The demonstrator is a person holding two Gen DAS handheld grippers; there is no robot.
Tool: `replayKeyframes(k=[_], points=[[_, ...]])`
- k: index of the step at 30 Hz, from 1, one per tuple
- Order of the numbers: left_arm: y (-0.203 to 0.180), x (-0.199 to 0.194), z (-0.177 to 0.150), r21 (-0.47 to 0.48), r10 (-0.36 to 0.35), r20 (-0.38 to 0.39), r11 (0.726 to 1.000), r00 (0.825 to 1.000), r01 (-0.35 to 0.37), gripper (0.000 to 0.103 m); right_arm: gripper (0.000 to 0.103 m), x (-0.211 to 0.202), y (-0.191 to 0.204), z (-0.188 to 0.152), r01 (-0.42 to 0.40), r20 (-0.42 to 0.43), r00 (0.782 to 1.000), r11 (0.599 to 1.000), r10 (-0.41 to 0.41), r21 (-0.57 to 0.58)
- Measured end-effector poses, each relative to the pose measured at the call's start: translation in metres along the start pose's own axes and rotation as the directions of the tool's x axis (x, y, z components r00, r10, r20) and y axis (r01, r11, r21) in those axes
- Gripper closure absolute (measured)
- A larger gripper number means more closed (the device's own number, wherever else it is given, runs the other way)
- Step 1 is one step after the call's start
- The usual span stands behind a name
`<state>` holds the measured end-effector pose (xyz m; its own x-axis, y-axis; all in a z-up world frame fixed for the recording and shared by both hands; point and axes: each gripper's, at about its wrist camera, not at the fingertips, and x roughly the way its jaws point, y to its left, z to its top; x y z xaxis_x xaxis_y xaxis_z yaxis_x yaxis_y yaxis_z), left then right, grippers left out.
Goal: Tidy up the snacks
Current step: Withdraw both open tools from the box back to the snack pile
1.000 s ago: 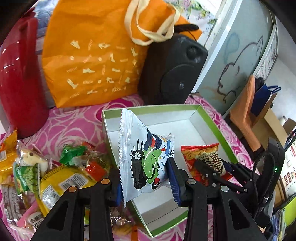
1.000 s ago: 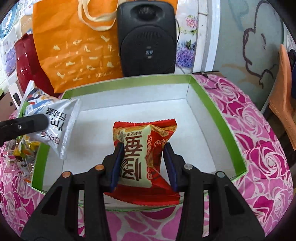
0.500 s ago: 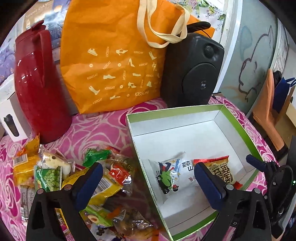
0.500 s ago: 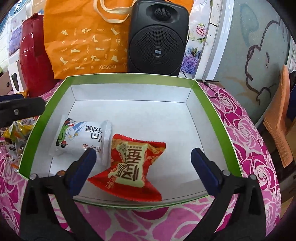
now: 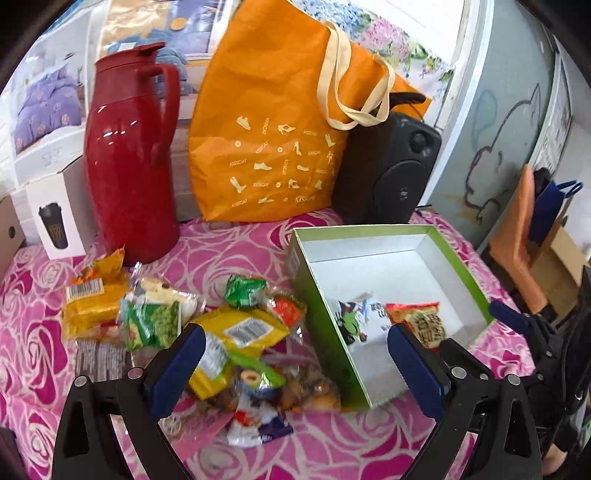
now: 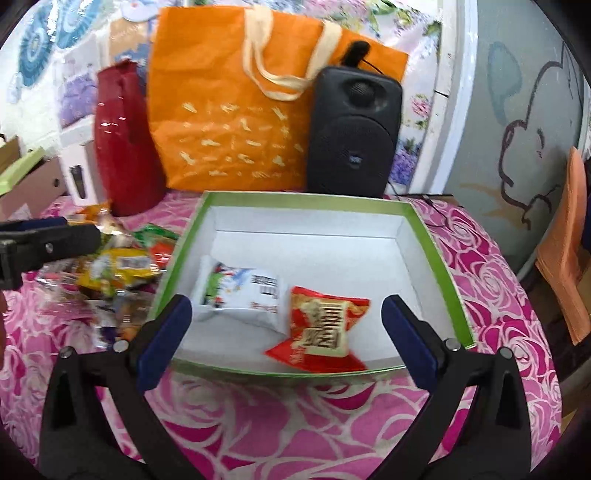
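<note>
Left gripper: spread wide, holding nothing, over snack pile.
Right gripper: spread wide, holding nothing.
Box: white packet at 9 o'clock of red packet, touching.

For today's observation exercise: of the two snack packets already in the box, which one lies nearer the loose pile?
The white packet; it lies on the box's pile side, the red packet beyond it.

A pink rose-patterned tabletop stands before a grey wall bearing a cartoon outline drawing; floral wallpaper lies behind, and an orange chair stands beside it.
</note>
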<state>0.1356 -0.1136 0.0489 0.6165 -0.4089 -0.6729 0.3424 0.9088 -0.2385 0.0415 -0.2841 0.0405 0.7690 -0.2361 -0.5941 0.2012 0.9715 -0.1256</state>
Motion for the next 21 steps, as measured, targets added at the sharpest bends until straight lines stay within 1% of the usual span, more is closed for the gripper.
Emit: replayKeyframes(k=[2,4,6,9,11,13,16,18,21], points=[[0.006,-0.01,-0.009,-0.005,0.006,0.009,1.0,1.0,-0.006,0.002,0.001,-0.006,0.012,-0.001,-0.074,0.019,0.997,0.997,0.074,-0.006],[0.014,-0.018,-0.02,-0.007,0.025,0.01,1.0,1.0,-0.025,0.002,0.001,-0.011,0.026,-0.004,-0.173,0.028,0.984,0.985,0.174,-0.014],[0.027,-0.024,-0.034,-0.03,0.034,0.004,0.999,0.999,-0.034,0.002,0.001,-0.011,0.043,-0.007,-0.235,0.005,0.972,0.972,0.236,-0.023],[0.056,-0.036,-0.058,-0.094,0.048,-0.005,0.994,0.999,-0.048,0.002,0.001,-0.006,0.069,-0.013,-0.285,-0.061,0.958,0.957,0.281,-0.052],[0.077,-0.043,-0.075,-0.125,0.093,-0.012,0.988,0.996,-0.093,0.002,0.001,-0.002,0.085,-0.018,-0.308,-0.108,0.948,0.948,0.3,-0.072],[0.096,-0.048,-0.088,-0.145,0.14,-0.021,0.979,0.99,-0.141,0.002,0.001,0.0,0.103,-0.022,-0.335,-0.137,0.937,0.938,0.321,-0.093],[0.124,-0.057,-0.104,-0.198,0.167,-0.032,0.965,0.986,-0.17,0.002,0.001,0.003,0.133,-0.028,-0.393,-0.181,0.913,0.909,0.367,-0.137],[0.138,-0.061,-0.111,-0.229,0.175,-0.031,0.957,0.984,-0.178,0.002,0.001,0.008,0.151,-0.032,-0.407,-0.202,0.906,0.896,0.372,-0.176],[0.151,-0.067,-0.118,-0.245,0.186,-0.03,0.951,0.982,-0.188,0.002,0.001,0.016,0.176,-0.033,-0.416,-0.224,0.901,0.884,0.371,-0.213]])
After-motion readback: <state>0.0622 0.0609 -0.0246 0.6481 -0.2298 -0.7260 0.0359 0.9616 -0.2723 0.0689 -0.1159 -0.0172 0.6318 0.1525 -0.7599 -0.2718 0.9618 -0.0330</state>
